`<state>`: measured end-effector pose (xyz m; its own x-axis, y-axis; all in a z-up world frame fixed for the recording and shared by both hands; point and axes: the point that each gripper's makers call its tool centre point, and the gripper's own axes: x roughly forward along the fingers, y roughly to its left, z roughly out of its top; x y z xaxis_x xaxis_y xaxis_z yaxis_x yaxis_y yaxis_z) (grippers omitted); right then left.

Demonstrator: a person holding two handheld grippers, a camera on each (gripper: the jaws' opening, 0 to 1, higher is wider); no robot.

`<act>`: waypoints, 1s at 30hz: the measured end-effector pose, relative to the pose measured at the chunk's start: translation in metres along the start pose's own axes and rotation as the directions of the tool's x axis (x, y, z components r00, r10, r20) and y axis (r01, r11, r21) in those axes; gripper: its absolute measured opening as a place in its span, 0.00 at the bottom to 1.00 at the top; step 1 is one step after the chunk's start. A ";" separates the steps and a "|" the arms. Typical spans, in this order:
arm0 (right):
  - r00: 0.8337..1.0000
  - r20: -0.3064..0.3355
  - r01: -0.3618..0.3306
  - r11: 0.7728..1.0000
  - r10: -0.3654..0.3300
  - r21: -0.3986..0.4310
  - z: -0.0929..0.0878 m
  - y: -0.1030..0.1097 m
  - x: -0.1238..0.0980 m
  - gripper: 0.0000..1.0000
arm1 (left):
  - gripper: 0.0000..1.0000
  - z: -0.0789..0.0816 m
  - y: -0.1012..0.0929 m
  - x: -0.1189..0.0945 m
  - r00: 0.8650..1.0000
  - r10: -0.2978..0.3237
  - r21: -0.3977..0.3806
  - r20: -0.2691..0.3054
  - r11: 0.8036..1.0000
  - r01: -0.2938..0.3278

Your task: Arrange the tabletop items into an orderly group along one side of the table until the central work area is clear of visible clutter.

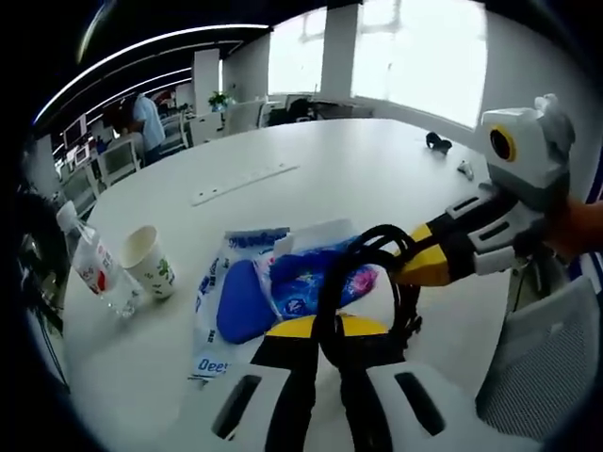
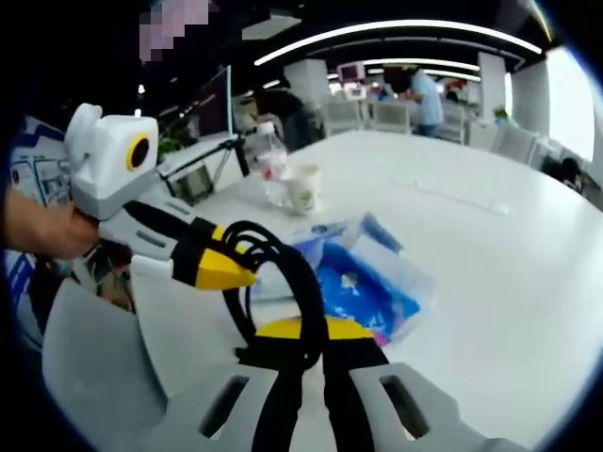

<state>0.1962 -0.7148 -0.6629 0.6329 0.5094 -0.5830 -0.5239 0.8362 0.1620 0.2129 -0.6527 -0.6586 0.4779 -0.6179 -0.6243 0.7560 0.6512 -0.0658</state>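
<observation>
Both grippers met over a black cable (image 1: 332, 282) above blue-and-white packets (image 1: 273, 292).
L gripper (image 1: 320, 330) & R gripper (image 2: 303, 331) each pinched the cable loop; paper cup (image 1: 151, 261) & bottle (image 1: 92, 264) sat near table (image 1: 358, 165) edge.

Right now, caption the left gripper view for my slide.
Both grippers grip a black cable over blue packets beside a paper cup.

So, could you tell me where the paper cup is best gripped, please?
Grip the paper cup across its upper wall, just under the rim, coming in level from its open right side. It stands upright, and the water bottle crowds its left.
</observation>
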 end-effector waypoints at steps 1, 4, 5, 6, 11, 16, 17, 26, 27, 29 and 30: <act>1.000 -0.002 0.000 1.000 0.000 -0.002 -0.002 0.001 -0.002 0.03 | 0.06 -0.001 -0.002 -0.001 1.000 -0.001 0.007 -0.002 1.000 0.001; 1.000 -0.006 0.000 1.000 0.000 -0.010 -0.004 0.002 -0.004 0.03 | 0.06 -0.003 -0.007 -0.003 1.000 -0.003 0.027 -0.008 1.000 0.004; 1.000 -0.005 -0.001 1.000 0.001 -0.013 -0.005 0.003 -0.005 0.03 | 0.06 -0.004 -0.009 -0.004 1.000 -0.004 0.035 -0.009 0.999 0.004; 1.000 -0.004 0.000 1.000 0.000 -0.018 -0.005 0.003 -0.006 0.03 | 0.06 -0.004 -0.010 -0.004 1.000 -0.006 0.041 -0.008 0.999 0.006; 1.000 -0.009 -0.001 1.000 0.001 -0.028 -0.008 0.004 -0.008 0.03 | 0.06 -0.008 -0.015 -0.006 1.000 -0.012 0.063 -0.015 0.998 0.013; 1.000 -0.024 -0.003 0.999 0.002 -0.047 -0.013 0.006 -0.008 0.03 | 0.06 -0.014 -0.018 -0.005 1.000 -0.011 0.064 -0.023 0.998 0.013; 1.000 -0.026 -0.004 0.999 0.003 -0.050 -0.015 0.006 -0.008 0.03 | 0.06 -0.016 -0.019 -0.005 1.000 -0.012 0.064 -0.026 0.998 0.014; 0.998 -0.058 -0.026 0.998 0.022 -0.063 -0.029 0.012 -0.006 0.03 | 0.07 -0.033 -0.025 -0.005 0.998 -0.022 0.078 -0.064 0.997 0.027; 0.998 -0.059 -0.027 0.997 0.023 -0.069 -0.030 0.012 -0.005 0.03 | 0.07 -0.034 -0.026 -0.004 0.997 -0.022 0.081 -0.069 0.996 0.028; 0.998 -0.063 -0.029 0.997 0.025 -0.074 -0.031 0.012 -0.005 0.03 | 0.07 -0.036 -0.026 -0.004 0.997 -0.022 0.086 -0.075 0.996 0.028; 0.998 -0.065 -0.030 0.997 0.025 -0.076 -0.031 0.012 -0.005 0.04 | 0.07 -0.036 -0.027 -0.004 0.997 -0.022 0.087 -0.077 0.996 0.028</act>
<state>0.1694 -0.7136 -0.6825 0.5812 0.5159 -0.6293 -0.5843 0.8028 0.1185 0.1746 -0.6515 -0.6827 0.4255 -0.5960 -0.6809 0.8051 0.5929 -0.0158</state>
